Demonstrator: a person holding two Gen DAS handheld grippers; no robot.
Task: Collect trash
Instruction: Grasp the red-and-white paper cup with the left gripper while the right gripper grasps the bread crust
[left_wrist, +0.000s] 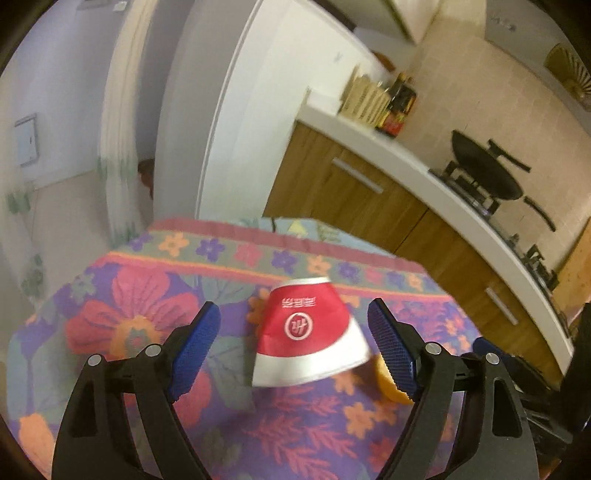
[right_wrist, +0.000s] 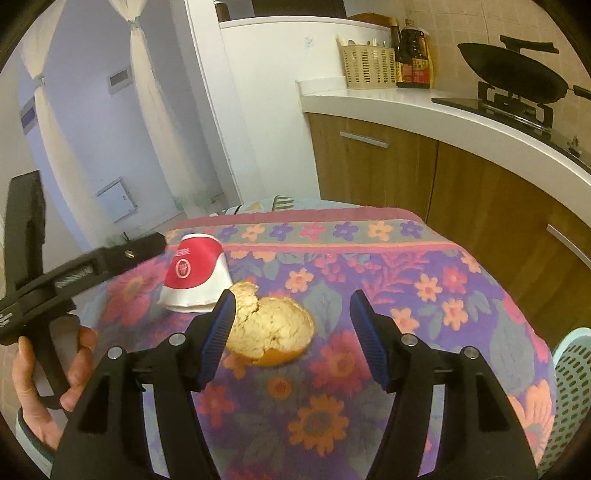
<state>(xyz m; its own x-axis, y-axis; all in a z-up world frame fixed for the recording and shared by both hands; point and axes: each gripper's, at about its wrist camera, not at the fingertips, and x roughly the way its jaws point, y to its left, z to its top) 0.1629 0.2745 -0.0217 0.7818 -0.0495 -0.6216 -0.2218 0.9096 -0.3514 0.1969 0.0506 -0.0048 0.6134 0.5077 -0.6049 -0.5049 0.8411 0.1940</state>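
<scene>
Nearest, the left hand-held gripper (left_wrist: 293, 328) stands released, blue pads wide, with the crushed red-and-white paper cup (left_wrist: 309, 332) lying on its side between them, untouched. Likewise the right hand-held gripper (right_wrist: 291, 314) is released, its jaws apart around the orange peel (right_wrist: 271, 328), which rests on the flowered bench (right_wrist: 424, 295) just beside the cup. Farther off, a black wok (right_wrist: 513, 75) sits on the stove.
</scene>
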